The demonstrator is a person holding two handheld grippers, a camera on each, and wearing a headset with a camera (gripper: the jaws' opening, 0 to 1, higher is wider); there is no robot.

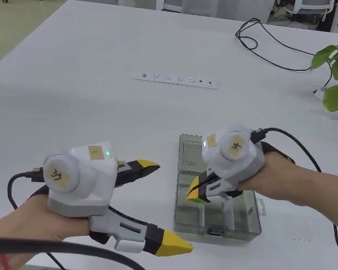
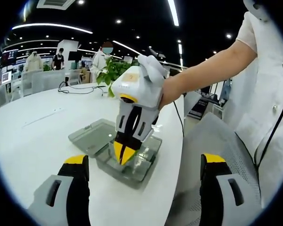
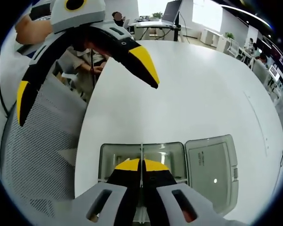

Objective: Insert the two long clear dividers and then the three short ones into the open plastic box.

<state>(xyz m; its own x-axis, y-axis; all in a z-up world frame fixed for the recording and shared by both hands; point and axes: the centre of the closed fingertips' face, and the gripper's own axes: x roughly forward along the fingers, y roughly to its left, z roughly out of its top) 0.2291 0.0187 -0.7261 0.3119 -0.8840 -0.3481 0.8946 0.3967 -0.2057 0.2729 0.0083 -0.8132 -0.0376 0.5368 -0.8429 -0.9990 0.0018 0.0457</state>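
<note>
- A person's right claw point(image 3: 141, 165) is clenching a thin clear divider point(image 3: 141, 149), which is showing edge-on as a pale line between the pressed-together yellow tips, and is pointing down into the open plastic box point(image 3: 108, 160) directly beneath it.
- The box's base is sitting under the claw's tips, its hinged lid point(image 3: 210, 169) lying flat and open just beyond the claw.
- The left claw point(image 1: 159, 205) is hanging released, jaws spread wide and gripping nothing, well apart from the box, its tips aiming toward the right claw.
- By the look of it, a divider is being seated. Whether it is a long or a short one, and how many are already in, cannot be told through the clear plastic.
- The next move is likely calling for a straight, gentle push down so that the divider's ends are meeting their guides in the box walls, then a release. The idle claw may be needed to steady the light box.
- The white bench point(image 1: 101, 84) is stretching out ahead of both claws, carrying a white power strip point(image 1: 174, 79) and a black cable point(image 1: 270, 42) far beyond them, with a green plant point(image 1: 335, 73) off past the right claw.
- An open office is glowing under strip ceiling lights, with other desks and people standing in the distance behind the right claw.
</note>
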